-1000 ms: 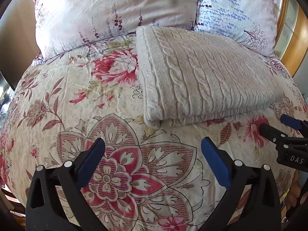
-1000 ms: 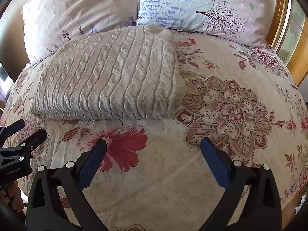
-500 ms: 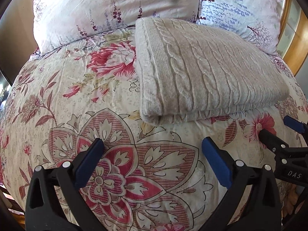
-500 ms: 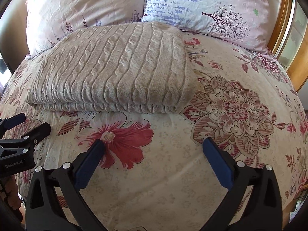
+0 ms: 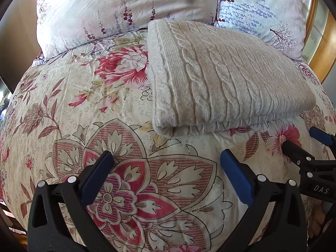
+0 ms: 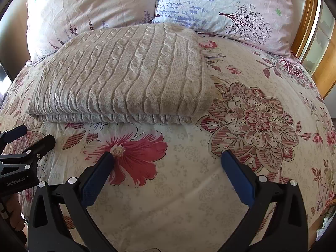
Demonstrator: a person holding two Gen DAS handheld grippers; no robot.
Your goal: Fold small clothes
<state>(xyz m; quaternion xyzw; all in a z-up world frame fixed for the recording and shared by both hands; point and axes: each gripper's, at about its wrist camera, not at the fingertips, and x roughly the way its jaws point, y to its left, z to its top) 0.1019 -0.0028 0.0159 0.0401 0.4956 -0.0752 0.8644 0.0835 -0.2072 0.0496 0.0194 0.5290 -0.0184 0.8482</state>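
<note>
I am holding my left gripper and my right gripper spread wide, gripping nothing, above the floral bedspread. The folded cable-knit sweater is lying toward twelve o'clock, touching the pillows.

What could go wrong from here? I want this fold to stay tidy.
1. The cable-knit sweater shows stacked layers along its near edge; a pinch might catch only the top one and peel the fold open.
2. The left hand-held gripper and right hand-held gripper, both open, could grab the soft floral duvet instead.
</note>
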